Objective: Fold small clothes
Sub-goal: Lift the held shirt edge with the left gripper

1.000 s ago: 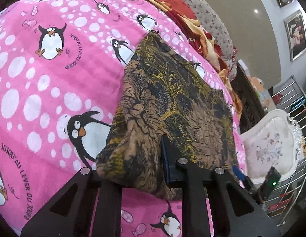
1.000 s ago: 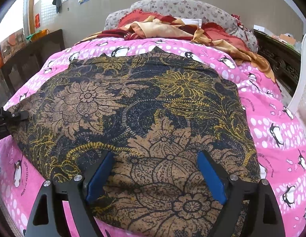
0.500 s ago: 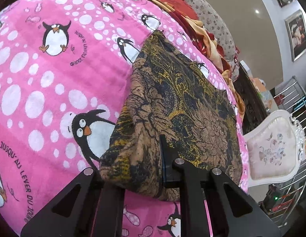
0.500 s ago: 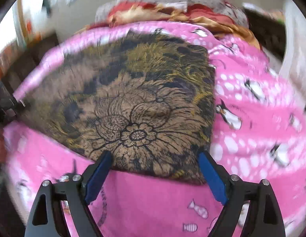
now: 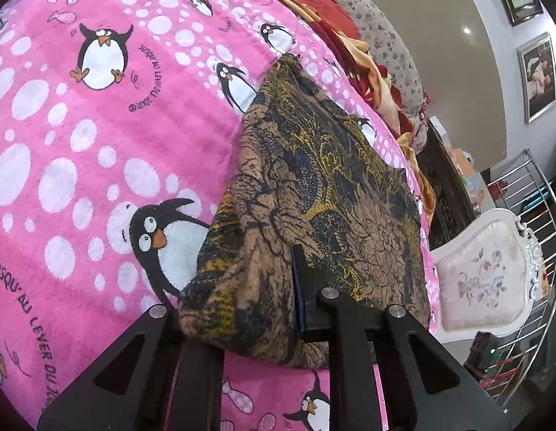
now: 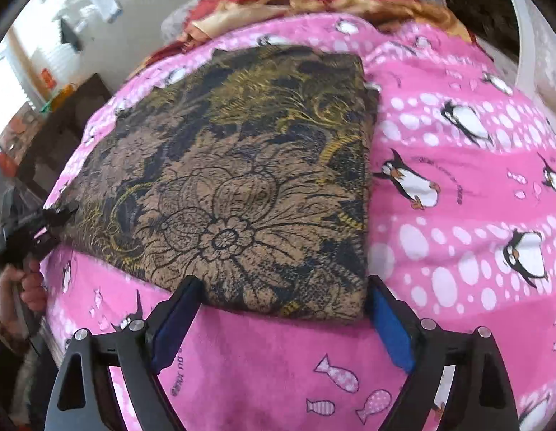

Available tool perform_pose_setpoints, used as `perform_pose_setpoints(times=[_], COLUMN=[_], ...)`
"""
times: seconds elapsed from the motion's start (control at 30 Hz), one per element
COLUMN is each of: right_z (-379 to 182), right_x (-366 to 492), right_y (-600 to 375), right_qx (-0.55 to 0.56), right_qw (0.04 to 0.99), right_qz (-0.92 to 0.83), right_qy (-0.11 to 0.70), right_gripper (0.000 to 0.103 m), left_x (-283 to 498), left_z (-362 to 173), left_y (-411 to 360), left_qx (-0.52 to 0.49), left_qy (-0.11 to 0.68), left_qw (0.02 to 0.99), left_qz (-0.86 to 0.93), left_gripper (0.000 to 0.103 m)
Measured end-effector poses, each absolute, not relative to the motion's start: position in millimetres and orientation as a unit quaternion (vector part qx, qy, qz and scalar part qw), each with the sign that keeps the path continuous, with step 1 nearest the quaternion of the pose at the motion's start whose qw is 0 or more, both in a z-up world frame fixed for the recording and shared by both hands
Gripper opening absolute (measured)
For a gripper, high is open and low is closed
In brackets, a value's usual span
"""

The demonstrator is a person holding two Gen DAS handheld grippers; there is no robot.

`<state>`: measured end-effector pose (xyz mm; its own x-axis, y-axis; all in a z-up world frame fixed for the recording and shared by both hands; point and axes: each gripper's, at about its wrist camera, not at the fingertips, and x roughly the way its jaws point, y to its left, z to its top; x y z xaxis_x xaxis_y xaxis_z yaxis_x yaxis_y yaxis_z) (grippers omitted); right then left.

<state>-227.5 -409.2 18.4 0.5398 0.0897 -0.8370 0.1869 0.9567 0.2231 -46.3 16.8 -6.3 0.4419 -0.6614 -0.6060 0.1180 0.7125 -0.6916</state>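
Observation:
A brown, black and yellow floral cloth [image 6: 242,186] lies folded in a rough rectangle on the pink penguin blanket [image 6: 457,215]. My left gripper [image 5: 242,309] holds the cloth's near left corner [image 5: 249,287], which bunches up between its jaws; the left gripper also shows at the left edge of the right wrist view [image 6: 44,219]. My right gripper [image 6: 281,309] is open, its blue pads [image 6: 389,327] just off the cloth's near edge, holding nothing.
Red and orange bedding [image 5: 349,46] and a grey flowered pillow [image 5: 392,43] lie at the head of the bed. A white padded chair [image 5: 486,280] and a metal rack [image 5: 540,215] stand beside the bed. Dark wooden furniture [image 6: 59,125] stands at the left.
My right gripper has drawn back off the cloth to its near edge, staying open. The left gripper still holds its corner and has barely moved.

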Motion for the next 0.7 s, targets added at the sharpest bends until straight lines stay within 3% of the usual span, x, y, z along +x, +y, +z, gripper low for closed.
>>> perform_pose_setpoints(times=[0.2,0.43,0.7], right_z=[64.5,83.5,130.7], right_x=[-223.5,-193.1,-58.7], right_y=[-392.9,-354.6,-271.6], right_qx=[0.104,0.047,0.038], right_qw=[0.902,0.906,0.912], right_qz=[-0.063,-0.046,0.093], right_qy=[0.415,0.418,0.397], right_gripper=[0.088,0.088,0.088], left_x=[-47.0,-69.5,-95.8], left_z=[-7.1,28.3,65.1], left_y=[18.3,-10.2,-52.2], left_qx=[-0.294,-0.186,-0.064], left_qy=[0.466,0.400,0.303], left_qw=[0.798,0.873,0.929], left_qz=[-0.245,-0.207,-0.203], left_gripper=[0.014,0.011,0.010])
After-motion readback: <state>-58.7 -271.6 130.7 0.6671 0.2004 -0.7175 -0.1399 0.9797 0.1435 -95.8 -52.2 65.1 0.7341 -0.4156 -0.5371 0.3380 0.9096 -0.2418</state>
